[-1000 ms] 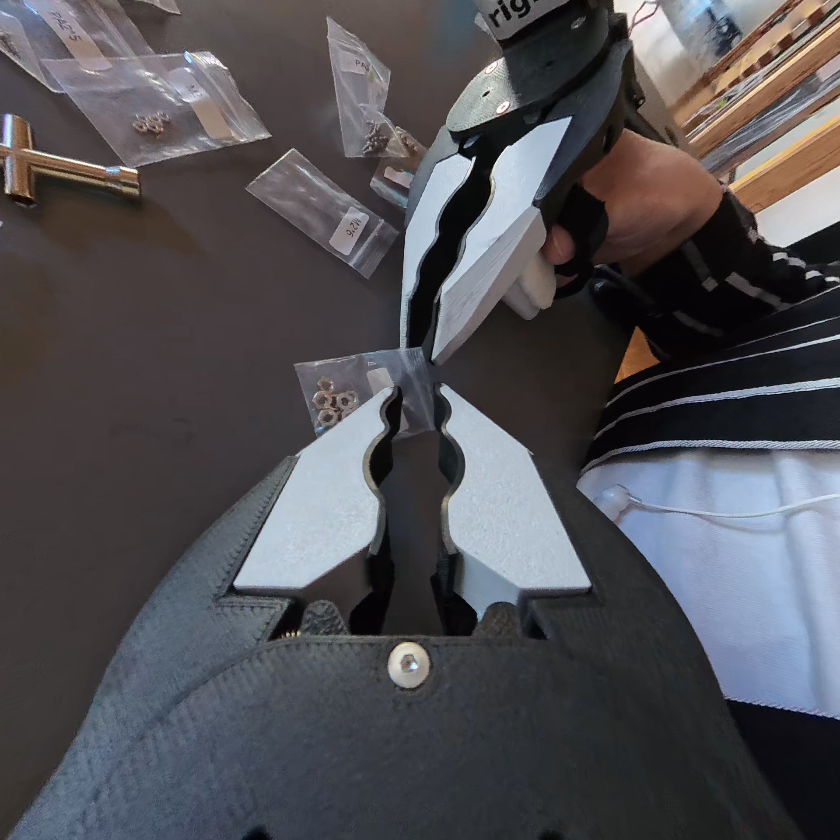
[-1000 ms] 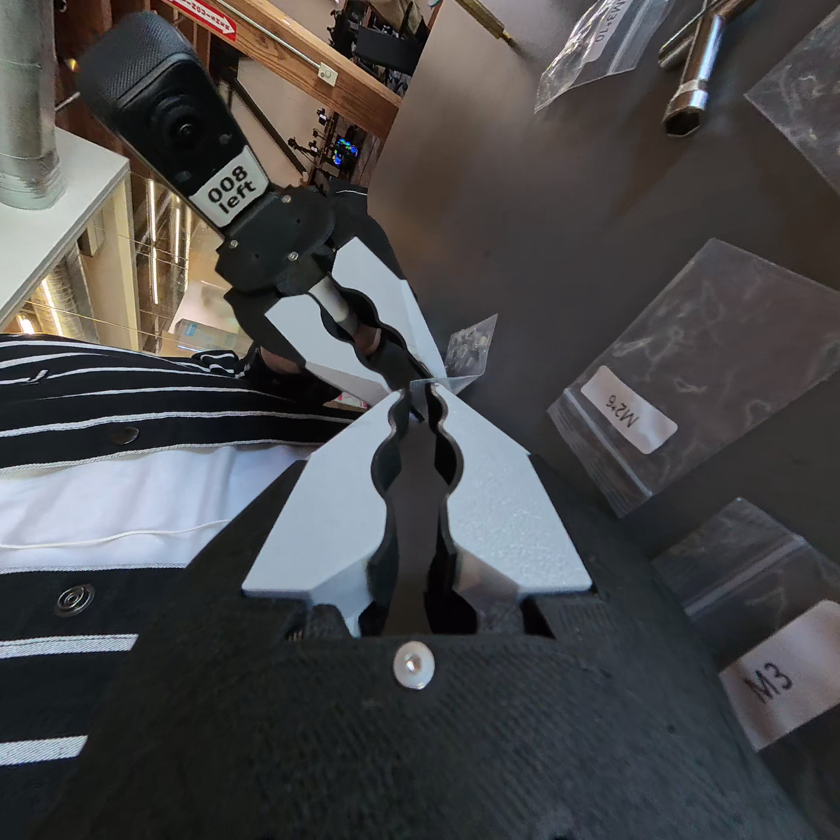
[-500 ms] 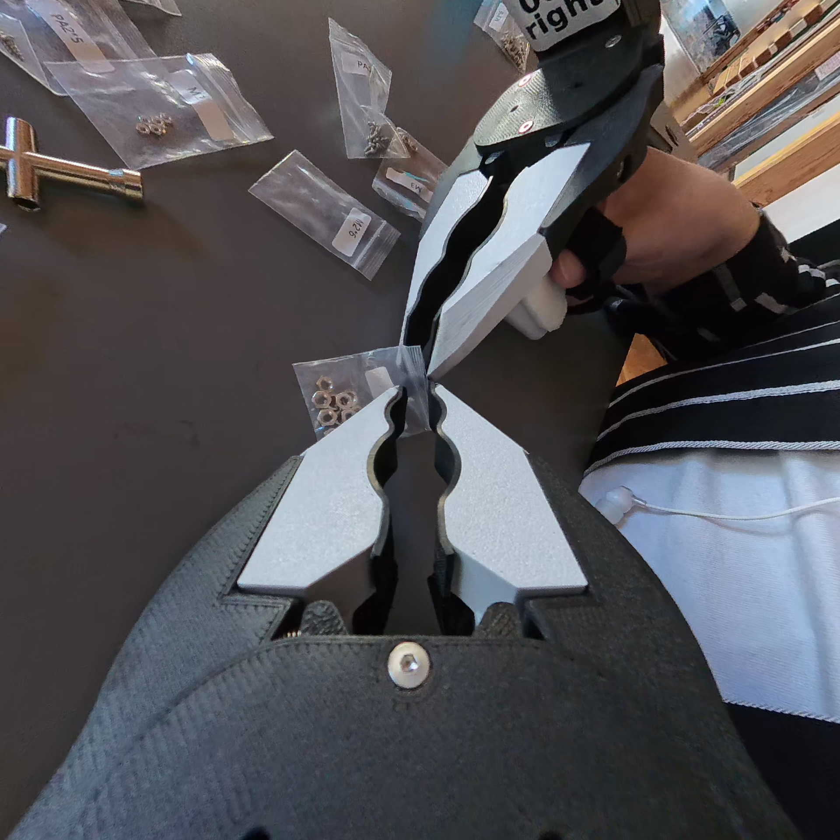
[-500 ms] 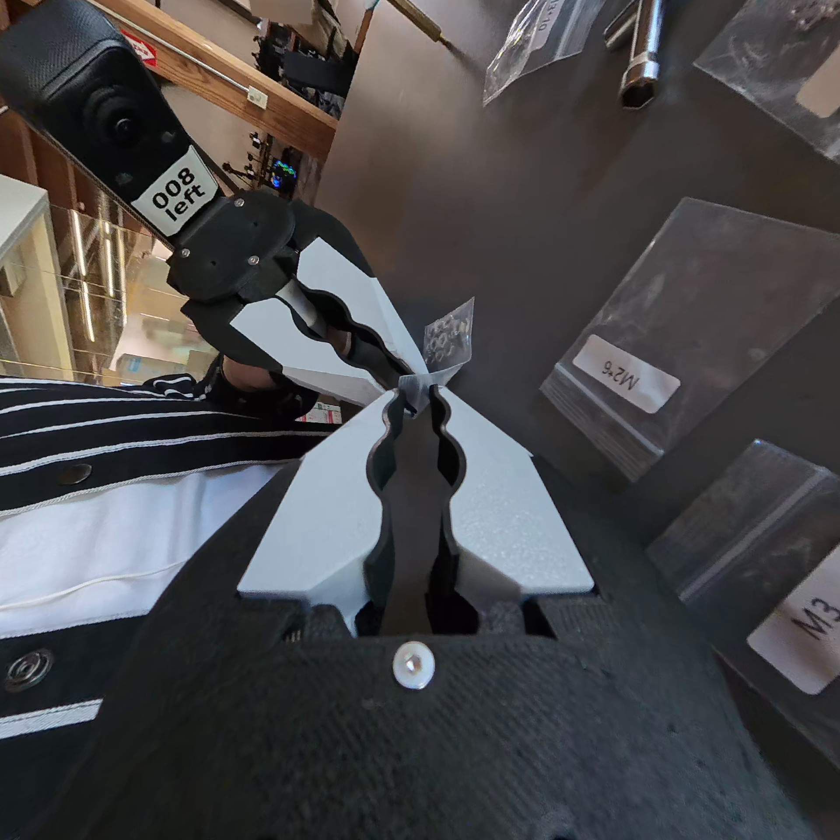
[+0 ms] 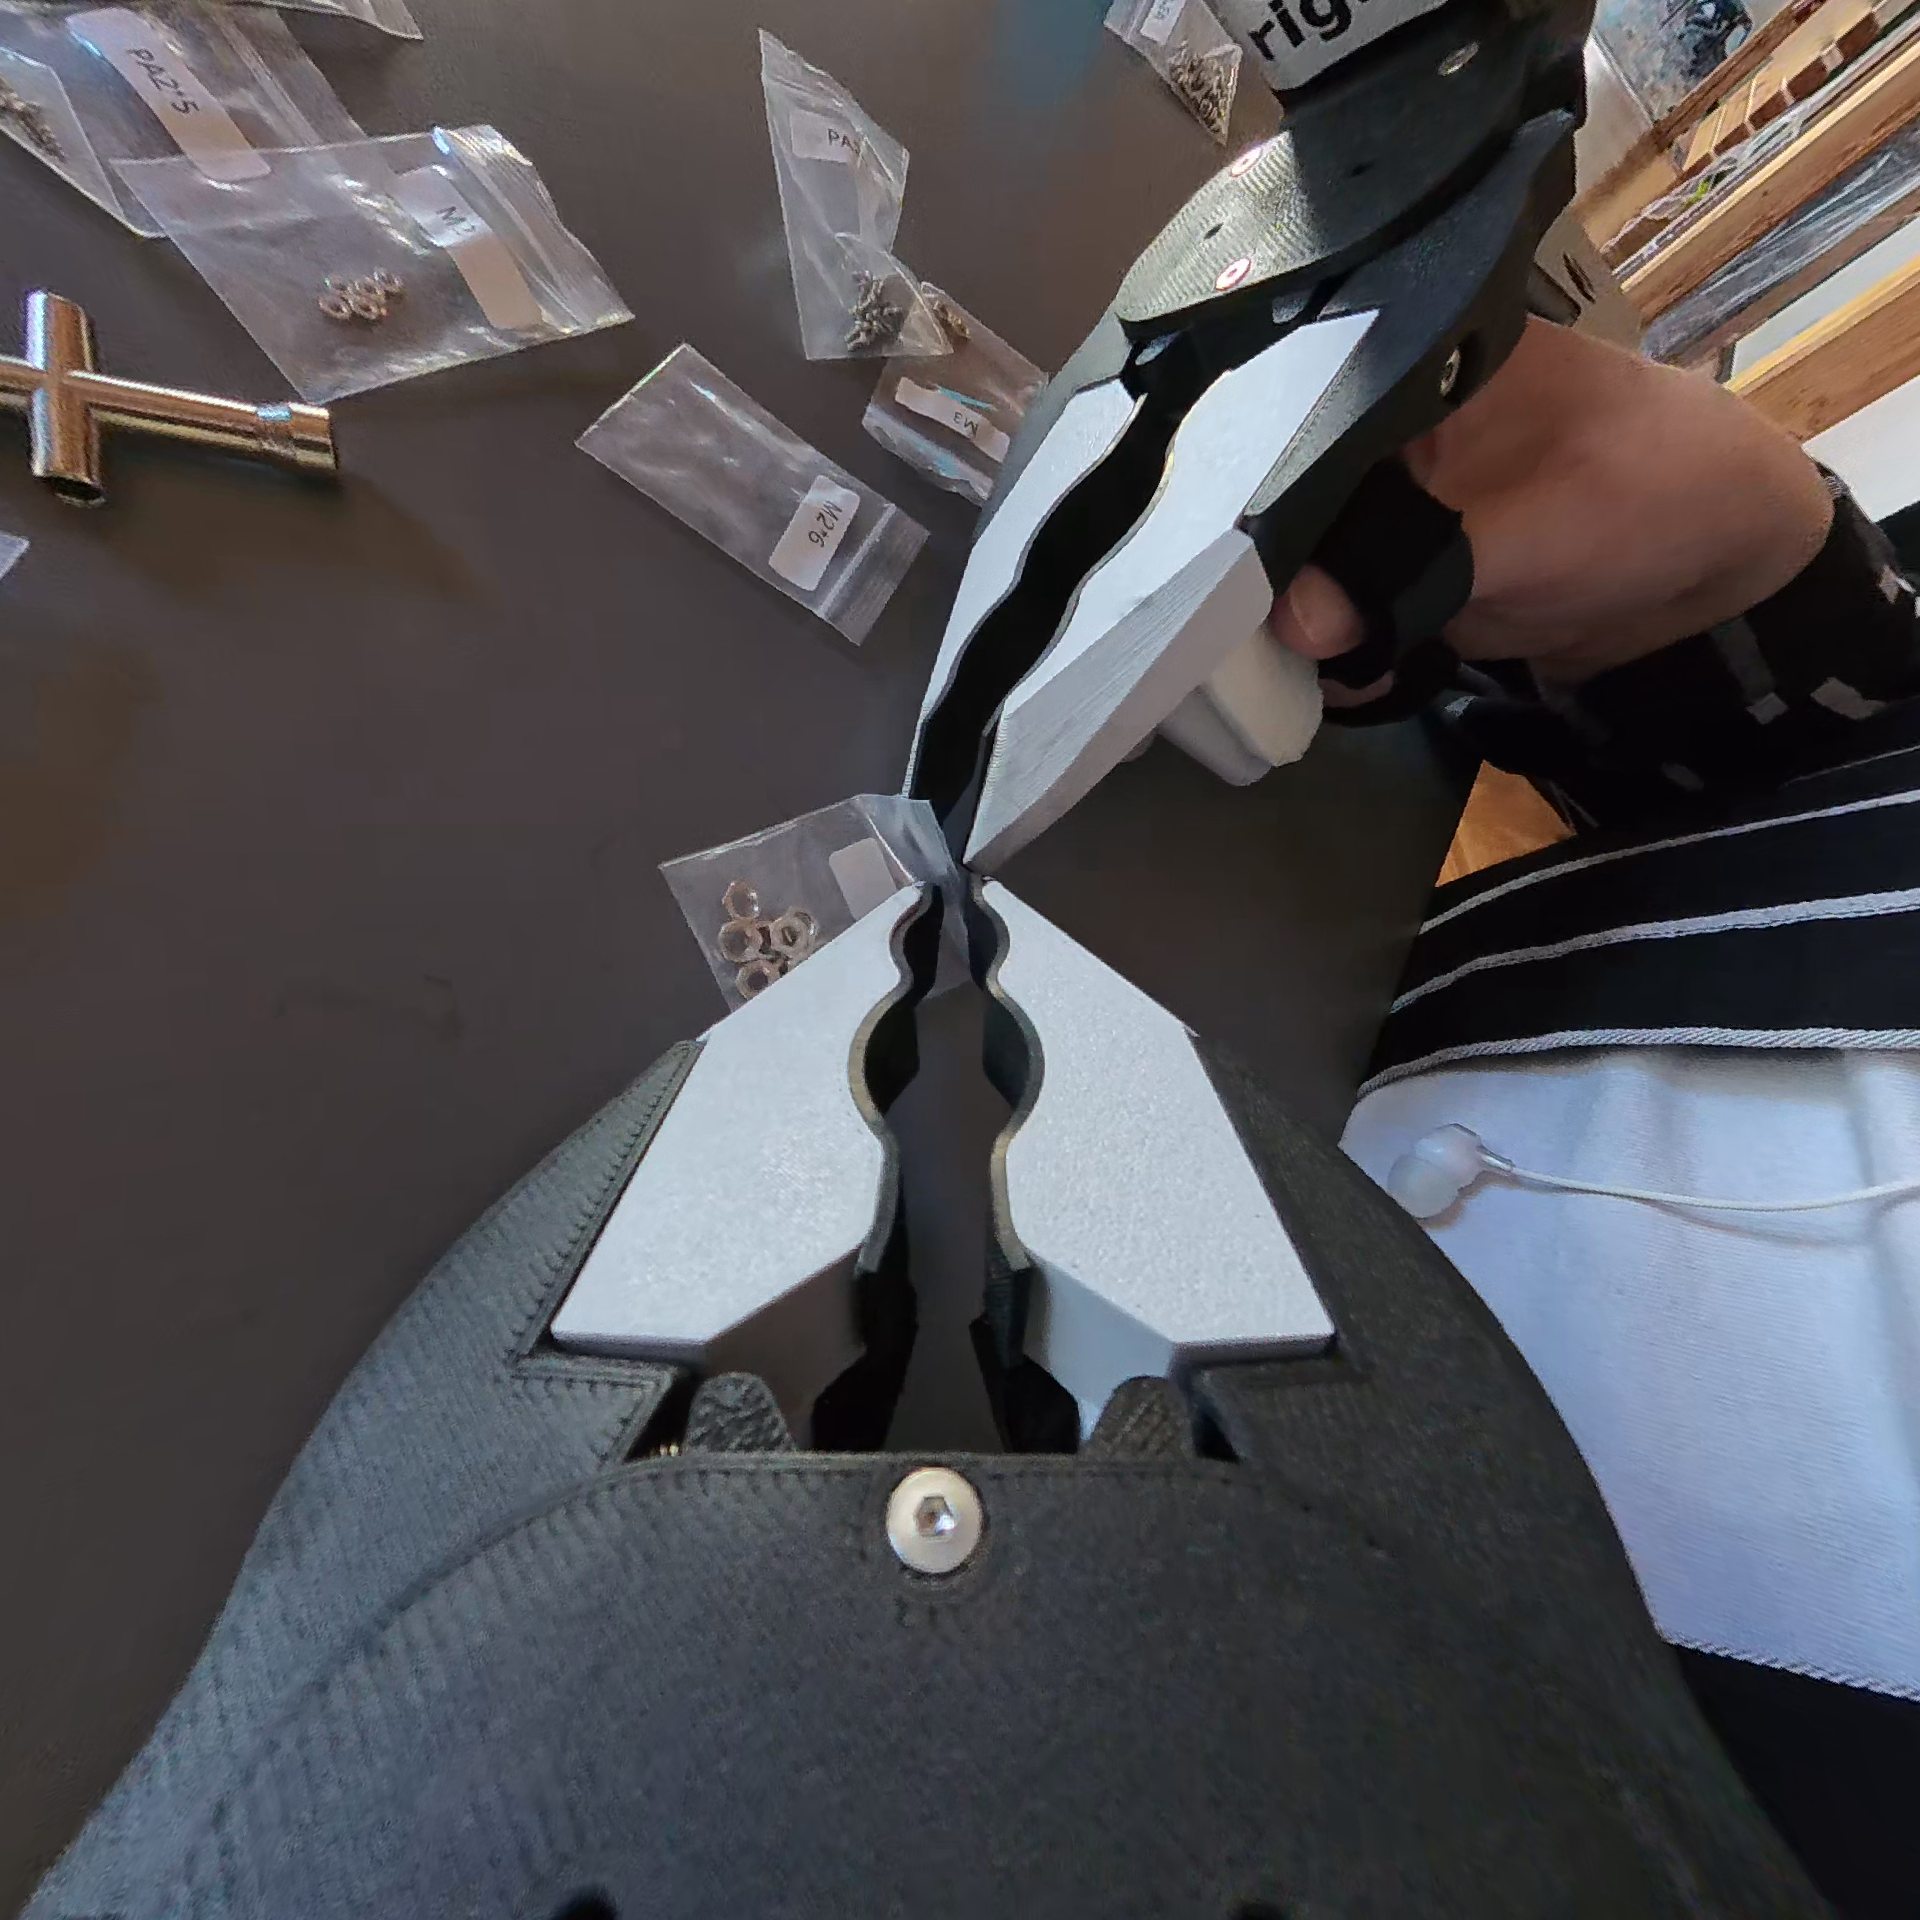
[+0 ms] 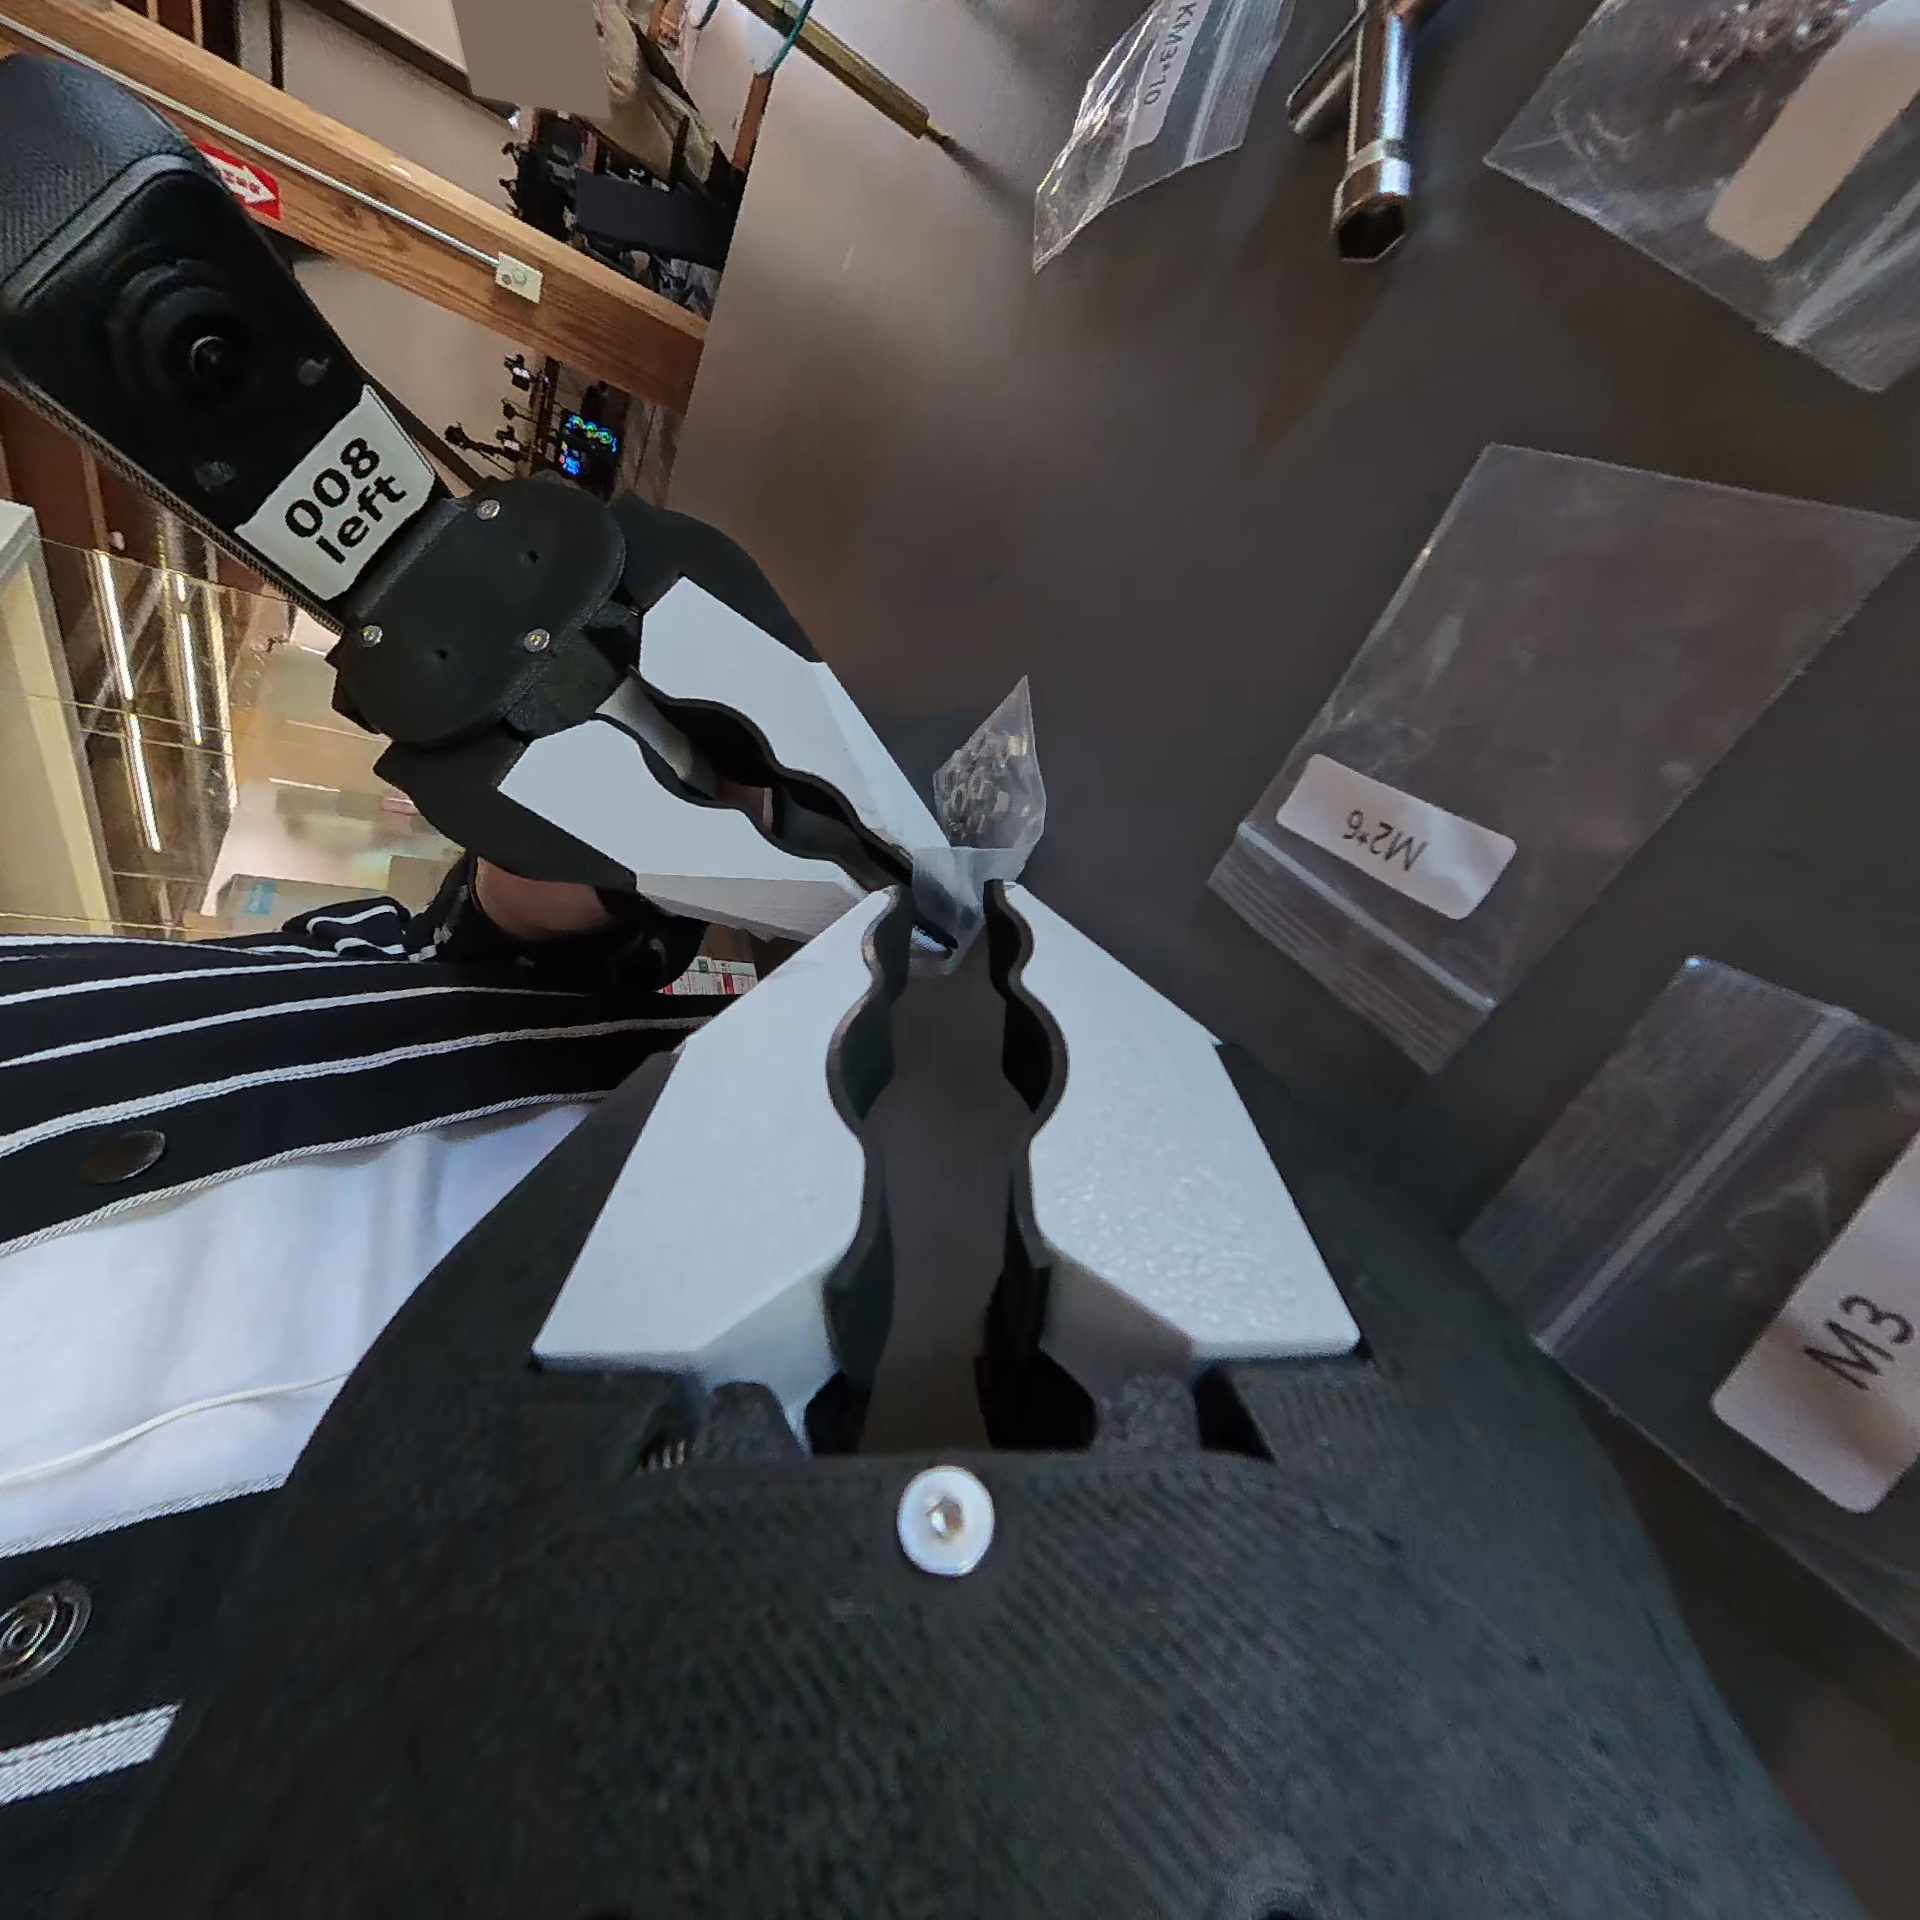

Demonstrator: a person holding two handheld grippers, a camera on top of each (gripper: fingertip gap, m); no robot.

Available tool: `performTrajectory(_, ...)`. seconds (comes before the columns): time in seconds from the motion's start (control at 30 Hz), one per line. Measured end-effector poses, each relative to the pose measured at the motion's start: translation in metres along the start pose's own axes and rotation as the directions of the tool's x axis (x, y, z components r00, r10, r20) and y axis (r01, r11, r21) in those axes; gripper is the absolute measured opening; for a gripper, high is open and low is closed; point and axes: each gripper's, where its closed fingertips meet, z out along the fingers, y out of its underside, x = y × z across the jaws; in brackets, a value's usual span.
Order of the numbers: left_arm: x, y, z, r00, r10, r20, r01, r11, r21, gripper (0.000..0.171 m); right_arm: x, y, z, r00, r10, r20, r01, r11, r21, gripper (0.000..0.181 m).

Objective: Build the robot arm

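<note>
A small clear zip bag [image 5: 784, 904] with several silver nuts hangs between my two grippers above the dark table. My left gripper [image 5: 951, 894] is shut on the bag's top edge. My right gripper [image 5: 948, 831] comes in from above right and is shut on the same edge, tip to tip with the left. In the right wrist view the right gripper [image 6: 940, 902] pinches the bag's strip, the bag [image 6: 987, 784] stands up beyond it, and the left gripper [image 6: 902, 871] grips it from the left.
Several clear labelled zip bags lie on the dark table [image 5: 312, 831], one flat bag [image 5: 753, 488] nearest. A chrome cross key [image 5: 156, 405] lies at the left. A person's hand [image 5: 1590, 520] and striped sleeve are at the right. Two larger bags [image 6: 1507, 748] lie right of my right gripper. Only a small space, under 4 cm, lies between the two pairs of fingers. The chrome cross key [image 5: 156, 405] is about 12 cm from both grippers' fingertips.
Both grippers stay shut on the nut bag. The right gripper has tilted and its body has swung away to the upper right; the bag has lifted and stands more upright.
</note>
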Motion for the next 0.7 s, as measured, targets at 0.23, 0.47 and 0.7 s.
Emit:
performTrajectory(0.23,0.0,-0.001,0.0,1.0,0.001,-0.003,-0.001,1.0,0.001,0.004,0.0,-0.001,0.0,1.0,-0.003,-0.001,0.003,1.0,0.004,0.013)
performTrajectory(0.47,0.004,-0.002,-0.002,0.997,-0.031,-0.065,0.032,0.999,0.014,0.007,0.001,-0.002,-0.001,1.0,-0.005,0.007,0.005,1.0,0.014,0.011)
performTrajectory(0.7,0.01,-0.003,-0.005,0.989,-0.07,-0.133,0.074,0.997,0.03,0.007,0.003,-0.002,-0.001,1.0,-0.019,-0.005,0.019,1.0,0.009,0.01)
